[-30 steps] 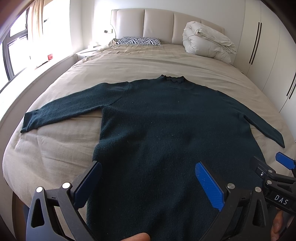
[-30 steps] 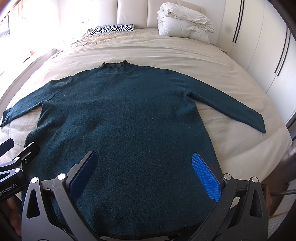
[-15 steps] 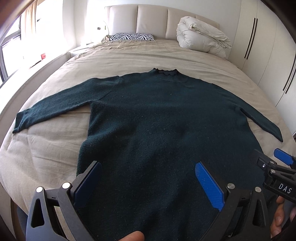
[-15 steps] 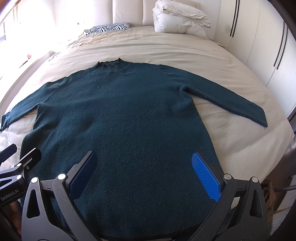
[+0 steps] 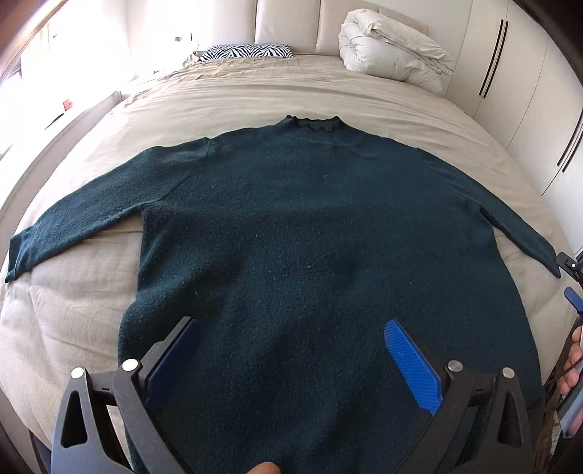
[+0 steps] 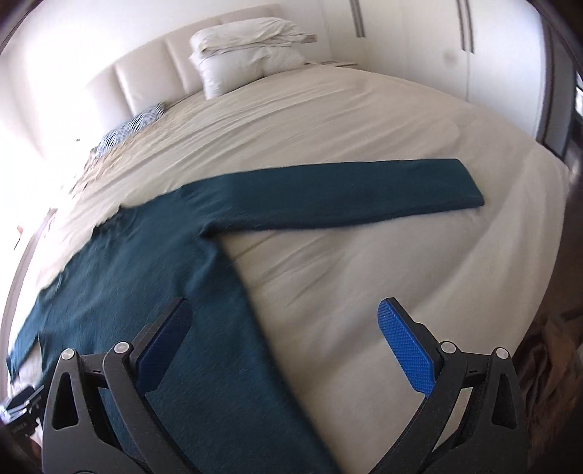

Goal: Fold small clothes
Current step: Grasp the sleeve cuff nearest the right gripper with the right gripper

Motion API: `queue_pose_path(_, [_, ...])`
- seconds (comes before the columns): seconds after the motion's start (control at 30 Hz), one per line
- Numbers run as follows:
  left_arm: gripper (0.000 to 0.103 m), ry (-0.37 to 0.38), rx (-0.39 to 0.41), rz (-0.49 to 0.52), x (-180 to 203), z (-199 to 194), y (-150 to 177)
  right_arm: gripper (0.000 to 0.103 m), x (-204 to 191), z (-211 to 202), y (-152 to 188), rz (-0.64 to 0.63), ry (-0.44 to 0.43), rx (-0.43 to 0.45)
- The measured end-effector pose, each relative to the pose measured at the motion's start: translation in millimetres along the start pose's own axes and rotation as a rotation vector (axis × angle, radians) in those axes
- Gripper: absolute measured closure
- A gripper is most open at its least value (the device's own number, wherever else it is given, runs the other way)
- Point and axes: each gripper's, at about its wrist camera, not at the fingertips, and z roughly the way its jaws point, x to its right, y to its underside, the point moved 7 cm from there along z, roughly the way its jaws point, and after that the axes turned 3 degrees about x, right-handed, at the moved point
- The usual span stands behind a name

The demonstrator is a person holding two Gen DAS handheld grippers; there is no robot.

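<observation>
sweater (image 5: 309,255) laid flat on bed (image 5: 291,94), both sleeves seen only in left view | right view: right sleeve (image 6: 364,193), blurred | left gripper (image 5: 291,361) jaws apart over hem | right gripper (image 6: 284,342) jaws apart, nothing held

Sweater (image 5: 309,255): dark teal knit, one flat colour, on the bed. Bed cover (image 5: 255,105): beige, plain. Pillow (image 5: 247,51) at the bed's head: black-and-white zebra stripes. Rolled duvet (image 5: 393,58) beside it on the bed: off-white. Headboard (image 5: 288,22): cream panels. Left gripper (image 5: 291,357) and right gripper (image 6: 280,339): black frames, blue ribbed pads.
</observation>
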Motion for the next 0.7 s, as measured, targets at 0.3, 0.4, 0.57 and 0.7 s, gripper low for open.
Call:
queue_pose_path(0.3, [0.0,0.221,0.075,-0.13,13,15,-44,0.002,171,67,-58,0.549,-0.125,0.01])
queue_pose_path(0.4, [0.0,0.237,0.107,-0.13,22,17,-55,0.005,200,93,-58,0.662,-0.155,-0.023])
queue_pose_path(0.57, [0.0,0.179,-0.032,-0.156,22,41,-58,0.005,218,115,-73,0.68,-0.164,0.02])
queue_pose_path(0.7, [0.001,0.191,-0.039,-0.174,20,52,-60,0.023,225,136,-88,0.711,-0.169,0.022])
